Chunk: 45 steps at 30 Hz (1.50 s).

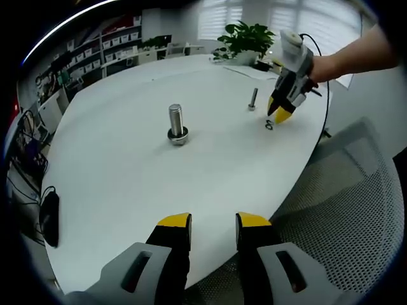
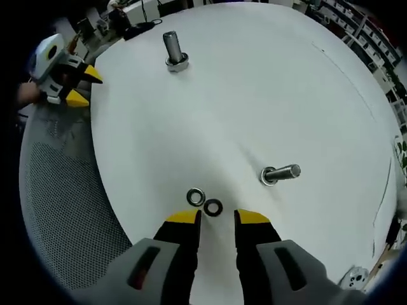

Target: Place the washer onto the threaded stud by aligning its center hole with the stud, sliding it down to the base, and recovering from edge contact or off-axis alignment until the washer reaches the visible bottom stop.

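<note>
Your right gripper (image 2: pixel 213 219) hovers open and empty just short of two touching washers (image 2: pixel 204 201) lying flat on the table (image 2: pixel 267 89) near the small stud (image 2: pixel 280 173); closing now risks pinching both, or skidding one away.

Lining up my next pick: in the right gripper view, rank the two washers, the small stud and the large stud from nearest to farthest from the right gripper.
1. Two dark metal ring washers, just ahead of the right gripper; too close to call.
2. Small silver threaded stud, ahead to the right.
3. Large silver threaded stud, far across the white table, toward the left.
</note>
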{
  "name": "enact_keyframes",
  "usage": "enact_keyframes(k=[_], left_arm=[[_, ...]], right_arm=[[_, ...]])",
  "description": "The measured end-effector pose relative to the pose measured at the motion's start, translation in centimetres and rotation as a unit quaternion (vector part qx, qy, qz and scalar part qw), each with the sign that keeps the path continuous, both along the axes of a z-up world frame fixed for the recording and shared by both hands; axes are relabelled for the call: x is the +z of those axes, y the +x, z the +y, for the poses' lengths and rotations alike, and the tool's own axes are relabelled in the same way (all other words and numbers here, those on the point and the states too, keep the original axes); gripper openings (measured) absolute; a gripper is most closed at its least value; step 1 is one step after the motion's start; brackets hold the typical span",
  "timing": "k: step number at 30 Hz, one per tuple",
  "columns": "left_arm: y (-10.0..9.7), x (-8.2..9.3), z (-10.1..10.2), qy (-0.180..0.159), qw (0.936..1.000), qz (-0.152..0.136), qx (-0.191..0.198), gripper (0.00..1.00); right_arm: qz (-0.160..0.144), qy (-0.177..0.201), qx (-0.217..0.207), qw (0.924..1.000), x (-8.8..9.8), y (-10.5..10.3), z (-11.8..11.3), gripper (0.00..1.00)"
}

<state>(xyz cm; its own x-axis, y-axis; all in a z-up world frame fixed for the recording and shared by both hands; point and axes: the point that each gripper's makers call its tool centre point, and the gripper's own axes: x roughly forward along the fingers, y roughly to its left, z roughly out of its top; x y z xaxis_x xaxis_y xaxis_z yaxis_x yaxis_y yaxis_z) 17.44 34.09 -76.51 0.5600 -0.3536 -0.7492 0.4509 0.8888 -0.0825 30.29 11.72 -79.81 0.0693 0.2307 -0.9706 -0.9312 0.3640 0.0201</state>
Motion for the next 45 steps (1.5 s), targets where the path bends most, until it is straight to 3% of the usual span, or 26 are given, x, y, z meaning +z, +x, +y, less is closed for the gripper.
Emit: enact_keyframes(k=[15,26,37,45], left_arm=[[0.0,-0.06,0.03,-0.001,1.0,0.002,0.0,0.26],[0.02,0.03,0.02,-0.002,1.0,0.0,0.0,0.26],[0.05,-0.01,0.11,-0.002,1.0,0.001,0.003,0.26],[0.05,-0.1,0.11,-0.001,1.0,0.002,0.003,0.26]], right_arm=[[-0.001,-0.018,0.008,0.9998,-0.52,0.64,-0.22,0.18],[-0.009,-0.022,0.028,0.9993,-0.5,0.6,0.23,0.2],[-0.005,-0.062,0.044,0.9971,-0.7,0.89,0.44,0.15],[-0.006,-0.053,0.012,0.9985,-0.52,0.83,0.29,0.15]])
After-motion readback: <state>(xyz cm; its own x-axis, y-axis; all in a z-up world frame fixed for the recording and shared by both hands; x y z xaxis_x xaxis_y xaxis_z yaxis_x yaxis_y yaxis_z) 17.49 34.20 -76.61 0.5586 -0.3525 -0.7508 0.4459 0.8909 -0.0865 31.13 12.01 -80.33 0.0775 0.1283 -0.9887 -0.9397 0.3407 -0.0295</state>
